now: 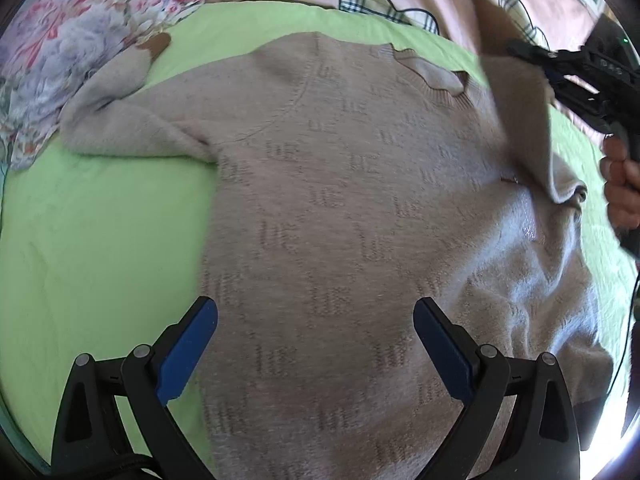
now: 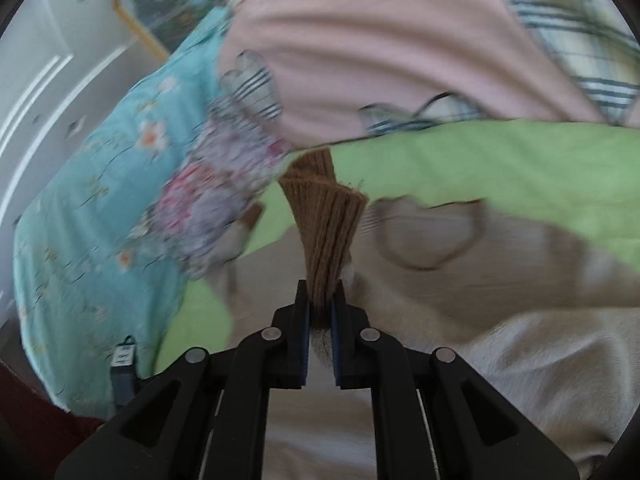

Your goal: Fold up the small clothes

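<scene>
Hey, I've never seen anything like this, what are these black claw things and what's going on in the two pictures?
They are two hand-held grippers, each with a camera looking along its fingers. The left wrist view shows the left gripper open above a beige knit sweater spread on a green sheet. At its right edge a hand holds the right gripper. The right wrist view shows that gripper shut on the sweater's brown ribbed cuff, lifting the sleeve over the body.
</scene>
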Tool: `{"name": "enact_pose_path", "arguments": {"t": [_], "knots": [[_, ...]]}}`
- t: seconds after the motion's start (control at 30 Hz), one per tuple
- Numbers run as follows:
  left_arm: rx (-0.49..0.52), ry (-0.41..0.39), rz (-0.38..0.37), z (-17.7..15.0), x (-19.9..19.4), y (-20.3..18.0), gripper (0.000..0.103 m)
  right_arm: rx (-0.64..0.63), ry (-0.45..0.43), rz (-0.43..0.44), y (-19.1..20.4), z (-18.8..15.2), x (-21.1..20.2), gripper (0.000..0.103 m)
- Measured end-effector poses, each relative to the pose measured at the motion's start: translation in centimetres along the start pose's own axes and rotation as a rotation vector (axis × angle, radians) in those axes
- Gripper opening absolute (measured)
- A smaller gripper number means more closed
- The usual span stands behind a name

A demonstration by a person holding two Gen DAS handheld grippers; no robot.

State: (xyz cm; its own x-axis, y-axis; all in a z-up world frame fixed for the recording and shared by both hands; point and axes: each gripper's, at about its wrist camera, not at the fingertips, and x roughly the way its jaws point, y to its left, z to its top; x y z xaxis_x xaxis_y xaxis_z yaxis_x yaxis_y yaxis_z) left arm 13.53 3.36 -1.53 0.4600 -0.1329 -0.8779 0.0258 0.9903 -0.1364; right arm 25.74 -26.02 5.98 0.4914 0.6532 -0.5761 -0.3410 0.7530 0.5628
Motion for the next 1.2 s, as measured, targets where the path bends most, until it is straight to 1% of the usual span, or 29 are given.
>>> {"name": "enact_pose_path", "arguments": {"t": [0.07,0.2,0.23,0.27,0.3,0.33,0.37,0.4,0.43,0.47,0.57,0.6,0.67,0.7,0.73,0.77,0.8,0.83,0.87,0.97,1.0,1.03,1.07,1.1,1.13,1.17,1.2], "knots": [[-0.013,-0.004,-0.018,0.2,0.0,0.2,0.099,0.002,0.040,0.022,0.9,-0.1,3.0,0.010],[-0.030,-0.003,-0.061,0.5,0.3,0.8,0.099,0.036,0.121,0.011,1.1,-1.3,9.0,0.010],[-0.033,-0.003,-0.070,0.7,0.5,0.7,0.099,0.046,0.137,0.001,0.9,-1.8,9.9,0.010],[-0.038,-0.005,-0.087,1.1,0.8,0.7,0.099,0.063,0.153,-0.009,0.9,-2.2,10.8,0.013],[-0.048,-0.004,-0.112,1.7,1.2,0.8,0.099,0.087,0.169,-0.023,0.3,-2.7,11.3,0.013],[-0.057,-0.007,-0.137,2.3,1.6,0.8,0.099,0.111,0.190,-0.035,-0.1,-3.3,11.6,0.016],[-0.065,-0.007,-0.158,2.8,2.0,0.7,0.099,0.136,0.200,-0.038,-0.6,-3.7,11.5,0.024],[-0.078,-0.007,-0.185,3.6,2.5,0.7,0.099,0.150,0.197,-0.037,-0.9,-4.0,11.1,0.028],[-0.088,-0.006,-0.215,4.3,3.1,0.6,0.099,0.164,0.184,-0.038,-1.2,-4.2,10.5,0.036],[-0.102,0.003,-0.252,5.3,4.2,0.4,0.099,0.173,0.164,-0.044,-1.2,-4.3,9.7,0.042],[-0.171,0.037,-0.332,7.6,6.9,0.2,0.099,0.196,0.098,-0.079,-1.2,-4.9,6.4,0.044],[-0.190,0.034,-0.350,8.4,7.4,0.2,0.099,0.205,0.083,-0.086,-1.2,-5.1,5.4,0.045],[-0.214,0.014,-0.370,9.9,8.4,-0.2,0.098,0.241,0.031,-0.112,-1.3,-6.2,2.6,0.051],[-0.215,0.006,-0.375,10.4,8.6,-0.5,0.095,0.252,0.009,-0.119,-1.3,-6.7,1.4,0.052],[-0.207,-0.012,-0.382,11.0,8.7,-1.0,0.070,0.260,-0.004,-0.125,-1.4,-7.2,0.5,0.053],[-0.182,-0.025,-0.388,11.6,9.0,-1.5,0.049,0.271,-0.024,-0.139,-1.4,-7.8,-0.6,0.054],[-0.164,-0.010,-0.391,11.9,9.5,-1.8,0.003,0.278,-0.038,-0.152,-1.5,-8.3,-1.5,0.054],[-0.153,0.007,-0.389,12.4,10.0,-2.1,0.003,0.286,-0.052,-0.169,-1.7,-8.7,-2.4,0.054],[-0.139,-0.016,-0.374,12.5,9.5,-2.1,0.003,0.294,-0.066,-0.192,-1.9,-9.2,-3.4,0.054],[-0.109,-0.138,-0.334,12.0,6.0,-0.8,0.003,0.301,-0.117,-0.275,-2.5,-9.9,-6.6,0.054],[-0.111,-0.165,-0.270,12.1,5.9,0.1,0.003,0.301,-0.138,-0.296,-3.0,-10.1,-7.8,0.054],[-0.122,-0.134,-0.231,12.0,6.7,1.0,0.003,0.312,-0.175,-0.339,-3.7,-10.4,-9.5,0.057],[-0.131,-0.104,-0.233,11.9,7.2,1.7,0.003,0.326,-0.196,-0.384,-4.6,-10.5,-10.6,0.061],[-0.153,-0.060,-0.259,11.8,8.3,2.4,0.003,0.343,-0.206,-0.432,-5.5,-10.5,-11.3,0.062],[-0.159,-0.055,-0.270,11.6,8.5,2.5,0.003,0.357,-0.206,-0.467,-6.3,-10.4,-11.8,0.062],[-0.150,-0.071,-0.273,11.5,8.2,2.3,0.003,0.385,-0.202,-0.522,-7.6,-10.2,-12.3,0.062],[-0.136,-0.087,-0.264,11.4,7.9,1.9,0.003,0.389,-0.205,-0.542,-8.4,-10.1,-12.5,0.062]]}}
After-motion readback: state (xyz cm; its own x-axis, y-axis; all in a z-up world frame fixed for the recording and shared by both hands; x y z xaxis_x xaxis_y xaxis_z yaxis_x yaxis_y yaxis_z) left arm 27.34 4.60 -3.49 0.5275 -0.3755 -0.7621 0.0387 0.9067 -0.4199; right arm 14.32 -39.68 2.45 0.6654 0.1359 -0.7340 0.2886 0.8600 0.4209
